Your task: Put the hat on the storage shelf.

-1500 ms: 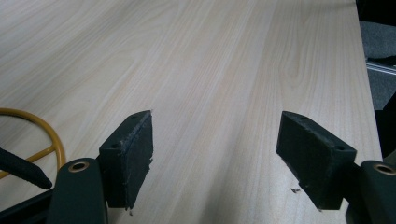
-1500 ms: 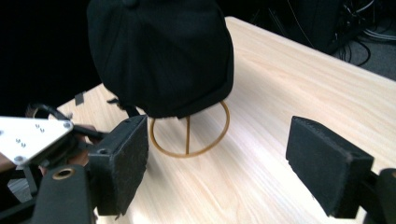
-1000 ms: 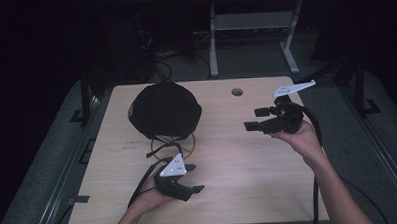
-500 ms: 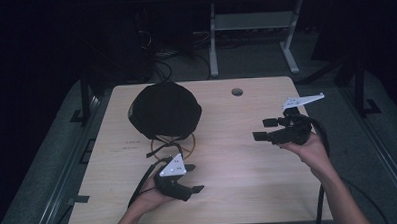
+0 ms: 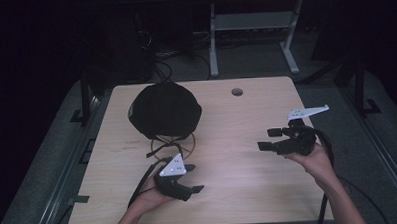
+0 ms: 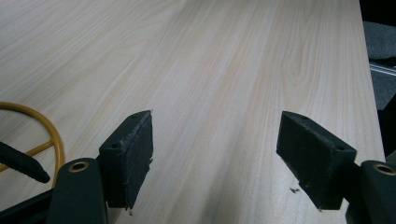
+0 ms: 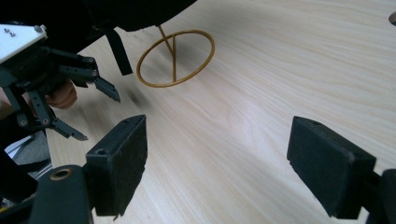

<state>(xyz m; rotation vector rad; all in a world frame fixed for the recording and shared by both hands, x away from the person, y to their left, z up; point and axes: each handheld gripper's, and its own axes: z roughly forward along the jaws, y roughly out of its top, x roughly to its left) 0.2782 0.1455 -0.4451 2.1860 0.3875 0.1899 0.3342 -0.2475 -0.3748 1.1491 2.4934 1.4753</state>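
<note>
A black cap point(image 5: 164, 110) rests on a yellow wire stand point(image 5: 173, 144) at the table's back left. My left gripper point(image 5: 195, 178) lies low near the front edge, just in front of the stand, jaws open and pointing right. In its own view the left gripper point(image 6: 215, 163) holds nothing, with the stand's ring point(image 6: 53, 135) at the left. My right gripper point(image 5: 266, 139) hovers at the table's right side, open and pointing left. From the right gripper point(image 7: 217, 163), also empty, I see the ring point(image 7: 175, 58), the cap's edge point(image 7: 130, 14) and the other gripper point(image 7: 70, 93).
The wooden table point(image 5: 239, 180) has a round cable hole point(image 5: 237, 92) near its back edge. A black strap point(image 5: 158, 149) hangs from the cap by the stand. Metal frame legs point(image 5: 254, 35) stand on the floor behind the table. Cables trail from both grippers.
My right gripper has drawn back toward the person and slightly right, staying open. The left gripper and the cap have not moved.
</note>
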